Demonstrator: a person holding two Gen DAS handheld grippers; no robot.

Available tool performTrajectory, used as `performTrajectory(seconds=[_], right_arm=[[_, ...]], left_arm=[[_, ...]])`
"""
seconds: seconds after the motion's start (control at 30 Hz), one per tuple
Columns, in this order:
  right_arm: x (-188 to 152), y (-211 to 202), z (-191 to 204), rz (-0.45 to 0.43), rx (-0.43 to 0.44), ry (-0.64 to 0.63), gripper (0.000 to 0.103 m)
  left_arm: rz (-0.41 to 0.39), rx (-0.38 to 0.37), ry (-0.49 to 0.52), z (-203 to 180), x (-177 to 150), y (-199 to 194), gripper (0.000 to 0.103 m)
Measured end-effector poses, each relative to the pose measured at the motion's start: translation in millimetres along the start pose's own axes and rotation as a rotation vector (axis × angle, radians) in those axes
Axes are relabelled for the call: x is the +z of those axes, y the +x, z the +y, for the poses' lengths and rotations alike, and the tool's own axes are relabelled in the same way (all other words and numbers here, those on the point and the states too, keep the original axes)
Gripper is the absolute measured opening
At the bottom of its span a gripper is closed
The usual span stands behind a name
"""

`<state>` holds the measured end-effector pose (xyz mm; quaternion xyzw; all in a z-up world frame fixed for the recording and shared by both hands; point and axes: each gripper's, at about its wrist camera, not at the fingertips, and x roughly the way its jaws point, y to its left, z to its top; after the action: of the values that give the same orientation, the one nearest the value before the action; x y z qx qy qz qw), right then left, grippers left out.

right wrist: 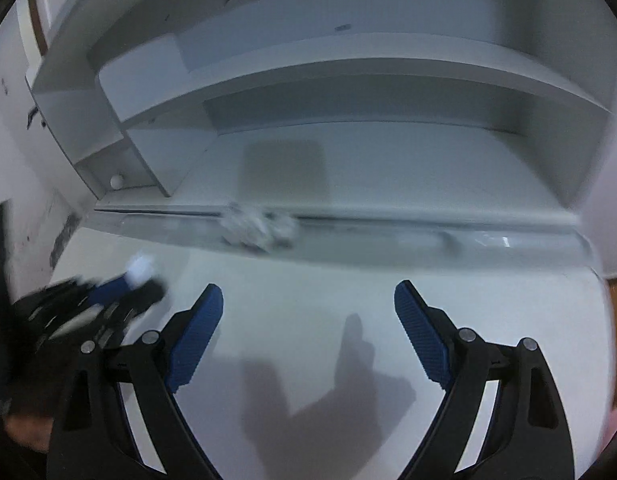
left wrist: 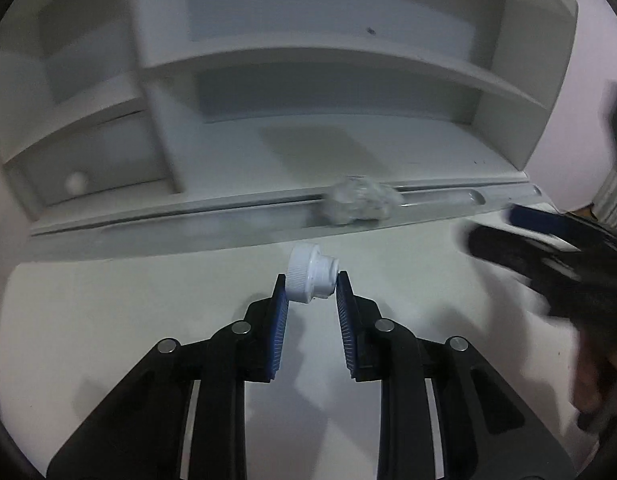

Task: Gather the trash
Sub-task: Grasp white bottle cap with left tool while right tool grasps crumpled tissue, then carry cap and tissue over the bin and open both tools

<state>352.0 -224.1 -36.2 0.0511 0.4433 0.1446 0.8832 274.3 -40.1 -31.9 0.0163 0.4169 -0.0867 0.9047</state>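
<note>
Holding a small white bottle cap (left wrist: pixel 310 277) between its two blue pads, the left gripper (left wrist: pixel 311 292) was closed on that cap. One pad touched the cap's ribbed side and the other touched its narrow end. The cap hung just over the white desk (left wrist: pixel 108 320), near the front edge of the long groove (left wrist: pixel 188 228) that ran across it.

A crumpled ball of clear wrap (left wrist: pixel 358 200) sat in that groove, close behind the cap. It looked soft and light.

The right gripper (right wrist: pixel 308 304) was wide open with nothing between its pads. It hung over the bare desk, and the wrap was ahead of it and a little to the left in its own view. In the left view it showed only as a dark blur at the right side.

So the step in hand looked like picking up the bits of trash, one in each gripper. The cap was already picked up. The wrap was not yet taken.

The next move probably called for the open gripper to go forward to the wrap and squeeze it gently. No bin showed in either view, so I cannot tell where the trash should go.

The white shelves (left wrist: pixel 308 60) behind were nearly bare, with one small round thing (left wrist: pixel 75 184) low on the left.
</note>
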Motion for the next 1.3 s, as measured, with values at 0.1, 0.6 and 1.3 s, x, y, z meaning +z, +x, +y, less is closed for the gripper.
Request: performTrajectory(seconds=[0.1,0.6,1.3], right_arm=[[15,33,24,0.039,-0.037,-0.034,0.084],[-8,-41,1,-0.037,-0.094,0.049,0.051],[-458,-354,-281,-0.118,-0.561,0.708,0.052]], left_arm=[[0.008,0.021,-0.009,21,-11,-15,0.024],[-0.001,-0.03,0.012,-8,-42,-46,0.023],[0.019,-0.733,0.722,-456,-209,-113,0.023]])
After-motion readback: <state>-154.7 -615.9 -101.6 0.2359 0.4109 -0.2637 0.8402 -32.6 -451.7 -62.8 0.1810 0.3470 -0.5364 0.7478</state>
